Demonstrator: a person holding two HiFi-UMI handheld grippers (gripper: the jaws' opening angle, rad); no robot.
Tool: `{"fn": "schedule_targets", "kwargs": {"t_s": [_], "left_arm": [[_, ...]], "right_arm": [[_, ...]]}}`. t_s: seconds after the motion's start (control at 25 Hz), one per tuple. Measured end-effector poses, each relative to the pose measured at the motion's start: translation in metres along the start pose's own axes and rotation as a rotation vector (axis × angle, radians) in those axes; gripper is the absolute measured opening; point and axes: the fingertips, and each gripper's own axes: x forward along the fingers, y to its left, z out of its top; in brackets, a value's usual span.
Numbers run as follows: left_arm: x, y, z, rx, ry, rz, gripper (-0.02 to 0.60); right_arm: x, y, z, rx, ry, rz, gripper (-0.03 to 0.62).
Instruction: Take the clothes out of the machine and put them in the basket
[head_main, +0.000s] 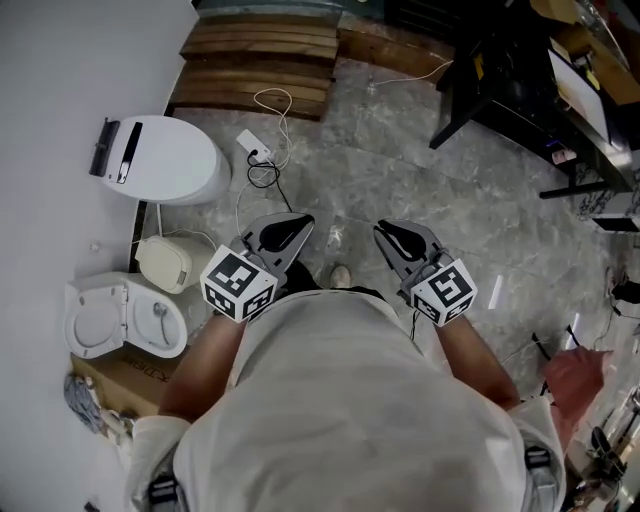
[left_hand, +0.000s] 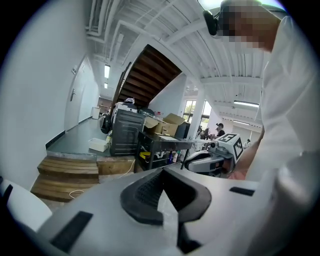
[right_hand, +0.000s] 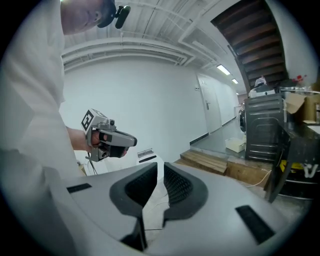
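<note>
Machine (left_hand: 125, 136): dark box, far off beyond the wood steps (left_hand: 65, 172), white tray (left_hand: 98, 144) on the floor just left of it, black desk (left_hand: 162, 145) just right of it. It is well apart from both grippers. Head view, from left: 2 white units (head_main: 170, 160) by the wall, cable (head_main: 270, 130) on grey floor (head_main: 400, 170). Left gripper (head_main: 303, 221): jaws together, nothing in them. Right gripper (head_main: 381, 229): jaws together, nothing in them. Both are side by side, apart, in front of the person's chest.
</note>
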Motion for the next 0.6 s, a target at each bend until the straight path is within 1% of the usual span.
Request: {"fn": "schedule_targets", "kwargs": {"t_s": [0.16, 0.28, 0.36, 0.44, 0.48, 0.6], "left_arm": [[0.019, 0.013, 0.013, -0.005, -0.010, 0.014, -0.002], [0.023, 0.038, 0.018, -0.010, -0.014, 0.025, -0.002], [0.027, 0.064, 0.021, -0.022, -0.020, 0.040, 0.004], [0.035, 0.094, 0.022, -0.038, -0.019, 0.050, 0.093], [0.039, 0.110, 0.024, -0.047, -0.021, 0.052, 0.103], [0.048, 0.166, 0.037, -0.062, -0.037, 0.048, 0.103]], "right_arm": [[0.011, -0.025, -0.001, 0.032, 0.004, 0.006, 0.023], [0.035, -0.034, 0.006, 0.029, 0.012, 0.020, 0.023], [0.055, -0.043, 0.011, 0.021, 0.020, 0.024, 0.023], [0.074, -0.057, 0.014, 0.023, 0.030, 0.017, 0.023], [0.084, -0.065, 0.015, 0.029, 0.038, 0.009, 0.023], [0.125, -0.089, 0.023, 0.040, 0.069, -0.009, 0.023]]}}
